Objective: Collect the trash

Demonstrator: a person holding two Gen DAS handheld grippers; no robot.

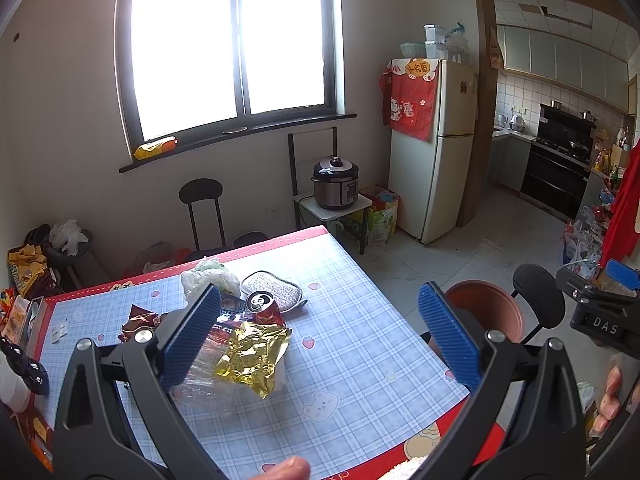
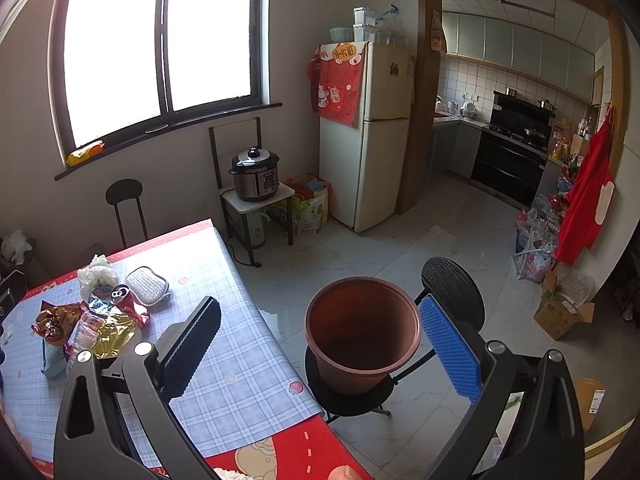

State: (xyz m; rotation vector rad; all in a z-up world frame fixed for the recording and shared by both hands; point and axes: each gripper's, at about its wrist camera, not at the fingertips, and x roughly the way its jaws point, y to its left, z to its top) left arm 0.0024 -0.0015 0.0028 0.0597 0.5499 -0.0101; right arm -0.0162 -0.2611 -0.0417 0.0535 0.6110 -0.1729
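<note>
Trash pile point(image 1: 244, 344): crumpled gold foil wrapper, dented red can, clear plastic bottle, white bag, heaped together on the checked tablecloth.
Bin point(image 2: 362, 332): empty brown bucket, upright on a stool beside the table.

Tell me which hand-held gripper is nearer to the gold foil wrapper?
Left. The left hand-held gripper hangs open just above the gold foil wrapper; the right hand-held gripper is open off the table edge, by the brown bucket.
</note>
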